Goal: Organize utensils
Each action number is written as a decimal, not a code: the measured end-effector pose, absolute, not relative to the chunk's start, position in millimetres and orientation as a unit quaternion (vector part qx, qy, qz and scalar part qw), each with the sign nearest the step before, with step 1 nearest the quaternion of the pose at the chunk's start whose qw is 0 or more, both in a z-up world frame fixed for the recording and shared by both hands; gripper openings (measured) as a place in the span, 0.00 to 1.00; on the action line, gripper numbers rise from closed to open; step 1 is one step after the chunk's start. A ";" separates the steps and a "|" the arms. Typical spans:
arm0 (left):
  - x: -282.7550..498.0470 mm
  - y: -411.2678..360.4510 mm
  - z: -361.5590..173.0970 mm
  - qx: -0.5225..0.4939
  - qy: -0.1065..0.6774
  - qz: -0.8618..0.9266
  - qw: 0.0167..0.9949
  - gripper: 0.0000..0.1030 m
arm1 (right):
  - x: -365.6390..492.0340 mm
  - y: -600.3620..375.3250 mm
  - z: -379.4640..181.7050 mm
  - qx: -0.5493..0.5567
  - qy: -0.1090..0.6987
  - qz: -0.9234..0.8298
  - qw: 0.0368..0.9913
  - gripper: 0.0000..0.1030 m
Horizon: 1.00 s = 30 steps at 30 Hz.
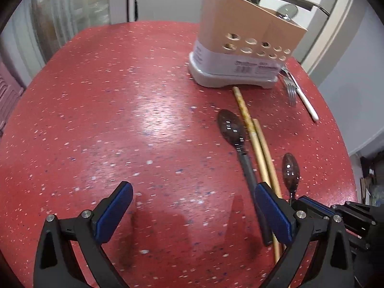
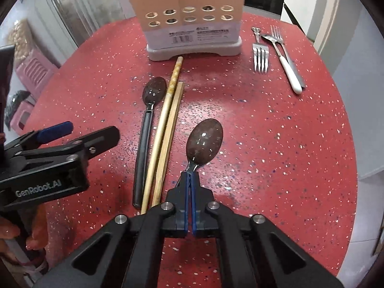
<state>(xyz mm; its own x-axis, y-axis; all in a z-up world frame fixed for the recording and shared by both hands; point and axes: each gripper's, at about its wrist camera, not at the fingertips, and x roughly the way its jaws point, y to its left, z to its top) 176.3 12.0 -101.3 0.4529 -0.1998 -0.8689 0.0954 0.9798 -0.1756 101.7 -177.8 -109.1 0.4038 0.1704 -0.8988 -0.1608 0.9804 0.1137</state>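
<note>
Right wrist view gets the whole spread: forks (image 2: 261,56) and a white-handled utensil (image 2: 289,70) far right on the red table (image 2: 300,144), plus the left gripper (image 2: 93,133) off to the left; the left wrist view barely catches those, but shows utensils poking out of the beige holder (image 1: 242,45). Right gripper (image 2: 189,176) is pressed together, pinching the near spoon (image 2: 204,141) at its neck; bowl points far, long axis near-to-far. Left gripper (image 1: 192,206) is spread wide over bare table, beside the black-handled spoon (image 1: 240,141) and chopsticks (image 1: 258,141).
</note>
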 end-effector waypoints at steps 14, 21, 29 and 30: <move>193.9 -18.4 -105.9 -0.041 0.542 -0.078 0.836 1.00 | 115.7 -232.1 -107.4 0.063 0.545 0.080 0.832 0.12; 201.9 -28.9 -110.4 -0.027 0.547 -0.064 0.834 1.00 | 121.3 -234.3 -109.3 0.102 0.550 0.066 0.826 0.27; 204.7 -30.5 -114.3 -0.020 0.548 -0.055 0.835 1.00 | 128.4 -210.0 -113.4 0.052 0.551 0.052 0.831 0.37; 203.7 -29.5 -114.6 -0.019 0.548 -0.054 0.834 1.00 | 128.1 -205.0 -113.7 0.033 0.549 0.050 0.834 0.37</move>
<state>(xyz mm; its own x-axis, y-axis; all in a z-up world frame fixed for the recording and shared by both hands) 203.7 -29.5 -114.6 0.3934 -0.1119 -0.9126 0.0699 0.9933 -0.0917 128.1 -205.0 -113.7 0.3925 0.1193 -0.9120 -0.0474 0.9929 0.1095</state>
